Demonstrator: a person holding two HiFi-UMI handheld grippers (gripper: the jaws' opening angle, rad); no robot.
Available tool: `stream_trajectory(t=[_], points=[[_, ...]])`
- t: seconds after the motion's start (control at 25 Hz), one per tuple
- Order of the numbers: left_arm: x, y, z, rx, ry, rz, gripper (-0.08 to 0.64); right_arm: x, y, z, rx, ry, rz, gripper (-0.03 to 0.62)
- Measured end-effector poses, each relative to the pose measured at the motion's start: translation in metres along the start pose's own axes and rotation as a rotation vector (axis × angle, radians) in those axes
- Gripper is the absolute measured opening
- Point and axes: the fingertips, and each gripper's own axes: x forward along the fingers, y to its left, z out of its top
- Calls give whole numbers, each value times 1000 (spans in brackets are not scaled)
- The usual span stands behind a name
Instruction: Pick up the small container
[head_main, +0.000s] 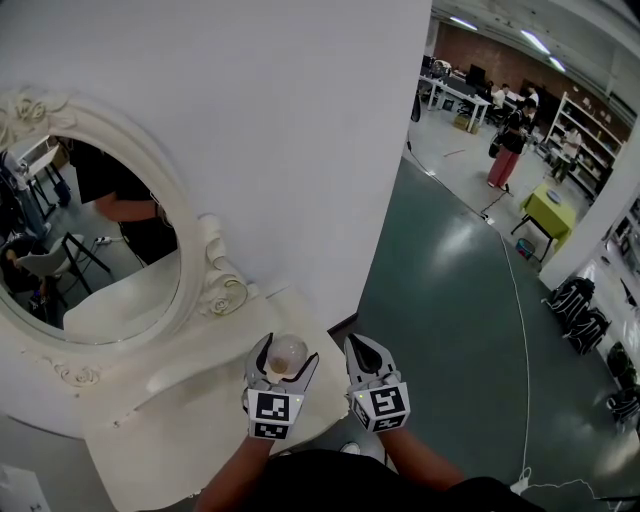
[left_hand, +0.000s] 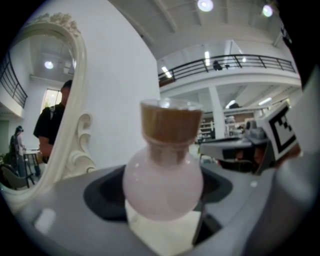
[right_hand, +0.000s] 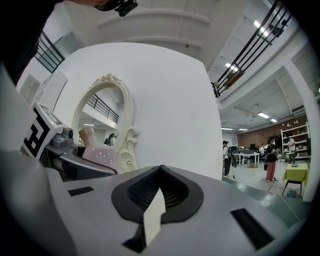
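Note:
The small container (head_main: 286, 350) is a round, pale pink bottle with a golden-brown cap. It is held upright above the white vanity table (head_main: 180, 440) with my left gripper (head_main: 287, 366) shut on its belly. The left gripper view shows the bottle (left_hand: 162, 182) wedged between the grey jaws, cap on top. My right gripper (head_main: 358, 346) hovers just right of it, shut, with nothing between its jaws (right_hand: 160, 169). From the right gripper view the bottle (right_hand: 97, 150) and the left gripper (right_hand: 65, 160) appear at the left.
An oval mirror (head_main: 90, 240) in an ornate white frame stands on the vanity against a white wall (head_main: 300, 150). Right of the table the green floor (head_main: 450, 300) opens out, with dark bags (head_main: 580, 310), a yellow table (head_main: 551, 208) and people far off.

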Motion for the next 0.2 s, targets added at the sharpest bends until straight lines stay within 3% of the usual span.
stream_trajectory(t=[0.2], points=[[-1, -3, -2, 0, 2, -6, 402, -3, 1, -3, -6, 1, -5, 6]])
